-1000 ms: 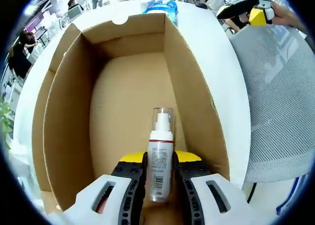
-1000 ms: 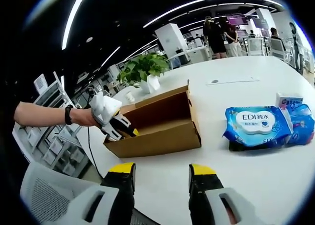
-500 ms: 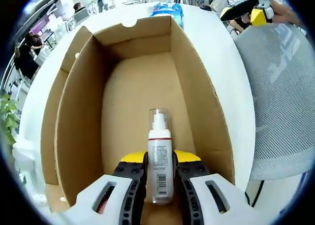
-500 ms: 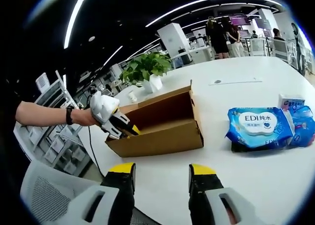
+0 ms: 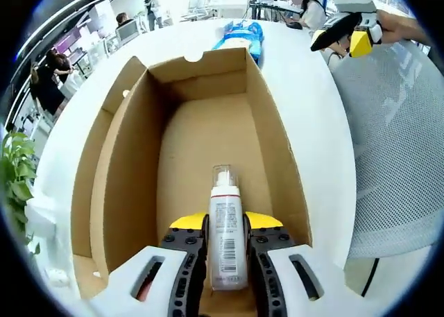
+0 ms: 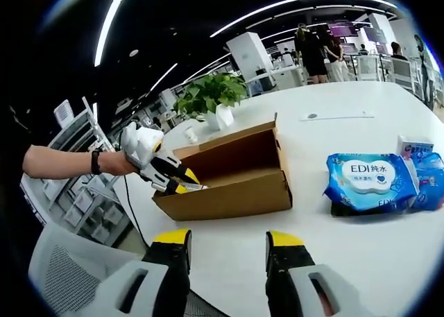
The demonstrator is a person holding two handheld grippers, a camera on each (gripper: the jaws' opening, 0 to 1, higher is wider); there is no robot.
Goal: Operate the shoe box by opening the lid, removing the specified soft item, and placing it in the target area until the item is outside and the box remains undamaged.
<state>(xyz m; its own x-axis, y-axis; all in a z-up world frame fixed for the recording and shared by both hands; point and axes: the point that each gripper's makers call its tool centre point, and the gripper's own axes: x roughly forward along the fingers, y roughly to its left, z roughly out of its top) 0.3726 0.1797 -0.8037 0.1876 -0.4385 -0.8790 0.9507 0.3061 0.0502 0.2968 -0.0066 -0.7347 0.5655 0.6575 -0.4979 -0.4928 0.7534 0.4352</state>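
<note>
Cardboard walls of the open shoe box (image 5: pixel 208 143) rose around my left tongs (image 5: pixel 227 237), which were pinching a small spray bottle (image 5: pixel 227 237) by its white labelled body, clear cap pointing toward the box's far wall. The bottle sat low over the box's brown floor, at the near end, between the two long side walls. I could not tell whether it touched the floor. In the right gripper view the same left tongs (image 6: pixel 182 186) showed at the box's (image 6: pixel 229 175) near corner, held by a hand (image 6: pixel 114 163) with a dark wristband, dipping over the rim.

My right tongs (image 6: pixel 227 242) were spread apart with nothing between them, well apart from the box, above the white worktop (image 6: pixel 333 261). Seen from the left gripper view, the right tongs (image 5: pixel 343 36) hung beyond the box's right wall, near a grey mesh chair back (image 5: pixel 395 143).

Beyond the box's far end lay a blue pack of wipes (image 6: pixel 371 182) on the worktop, with a second blue pack (image 6: pixel 427 178) just beside it. Behind the box stood a green potted plant (image 6: pixel 211 95).
</note>
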